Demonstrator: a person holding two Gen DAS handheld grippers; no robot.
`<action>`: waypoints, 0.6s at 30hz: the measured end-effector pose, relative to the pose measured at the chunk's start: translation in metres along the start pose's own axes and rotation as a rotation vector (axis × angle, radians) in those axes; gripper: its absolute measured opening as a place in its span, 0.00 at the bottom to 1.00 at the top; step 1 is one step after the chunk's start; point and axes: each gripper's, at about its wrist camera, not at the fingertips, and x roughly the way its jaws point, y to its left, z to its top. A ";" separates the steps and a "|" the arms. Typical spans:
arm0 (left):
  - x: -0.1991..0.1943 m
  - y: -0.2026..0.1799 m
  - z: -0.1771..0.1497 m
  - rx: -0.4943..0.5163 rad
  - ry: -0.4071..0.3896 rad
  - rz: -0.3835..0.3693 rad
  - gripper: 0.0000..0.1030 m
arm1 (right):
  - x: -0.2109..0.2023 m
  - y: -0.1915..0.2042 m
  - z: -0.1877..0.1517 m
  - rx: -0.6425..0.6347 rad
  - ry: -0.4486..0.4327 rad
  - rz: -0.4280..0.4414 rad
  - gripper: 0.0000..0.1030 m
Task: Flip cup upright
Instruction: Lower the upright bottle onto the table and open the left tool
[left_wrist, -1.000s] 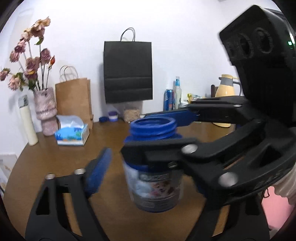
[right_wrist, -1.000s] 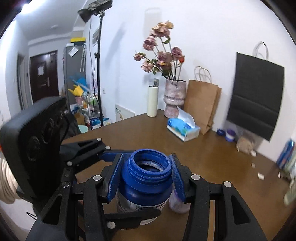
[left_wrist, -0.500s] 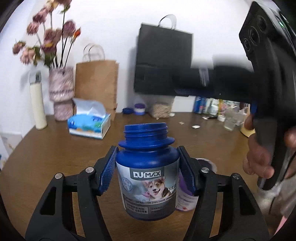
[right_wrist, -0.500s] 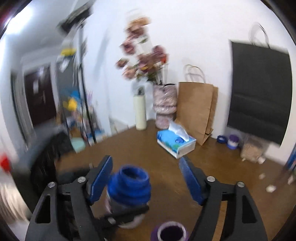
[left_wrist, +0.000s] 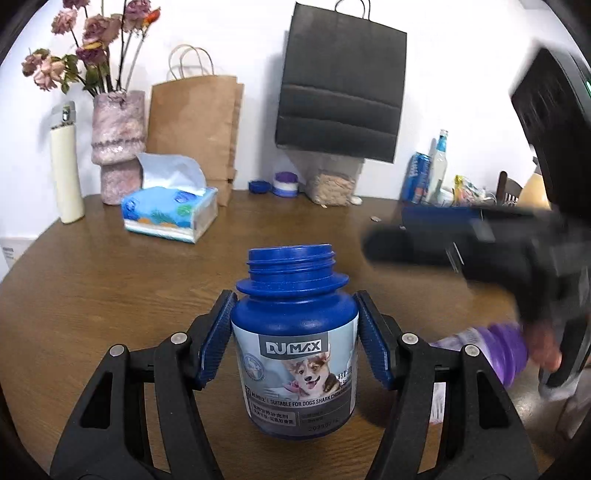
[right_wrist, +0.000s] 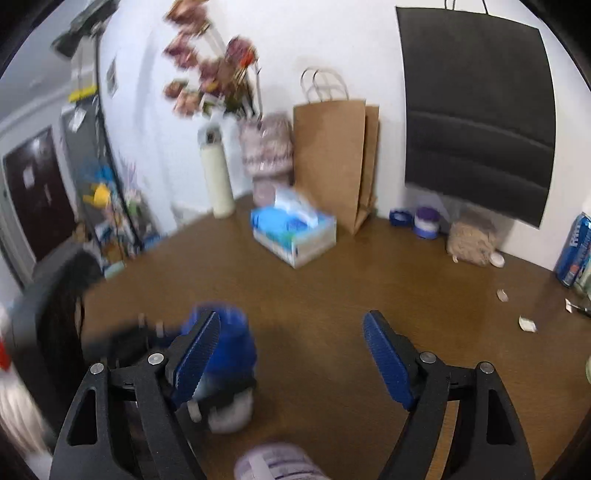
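Observation:
A blue jar (left_wrist: 295, 332) with a dog label stands upright, mouth open, low over or on the brown table (left_wrist: 110, 295). My left gripper (left_wrist: 293, 325) is shut on it, its blue pads (left_wrist: 214, 336) against the jar's shoulders. In the right wrist view the jar (right_wrist: 229, 343) and that gripper are blurred at lower left. My right gripper (right_wrist: 291, 354) is open and holds nothing; from the left wrist it is a dark blur (left_wrist: 480, 240) at the right. A purple cup (left_wrist: 495, 347) lies tilted beside a hand (left_wrist: 543, 343), and the cup (right_wrist: 273, 461) also shows at the bottom edge.
Along the back wall are a tissue box (left_wrist: 170, 214), a brown paper bag (left_wrist: 192, 122), a black bag (left_wrist: 340, 85), a vase of flowers (left_wrist: 116, 144) and a white flask (left_wrist: 66, 173). Cans and bottles (left_wrist: 428, 173) stand at the right. Small scraps (right_wrist: 526, 323) lie on the table.
My right gripper let go of the blue jar, opened and swung off to the right. My left gripper closed on the jar and brought it down, upright.

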 end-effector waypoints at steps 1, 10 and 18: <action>0.003 -0.003 -0.001 0.001 0.013 -0.003 0.58 | -0.002 -0.004 -0.009 0.008 0.011 0.011 0.82; 0.014 -0.025 -0.007 0.046 0.082 -0.012 0.58 | -0.014 -0.027 -0.051 0.106 -0.001 0.092 0.82; 0.003 -0.034 -0.014 0.047 0.084 -0.012 0.72 | -0.014 -0.024 -0.050 0.113 0.006 0.111 0.82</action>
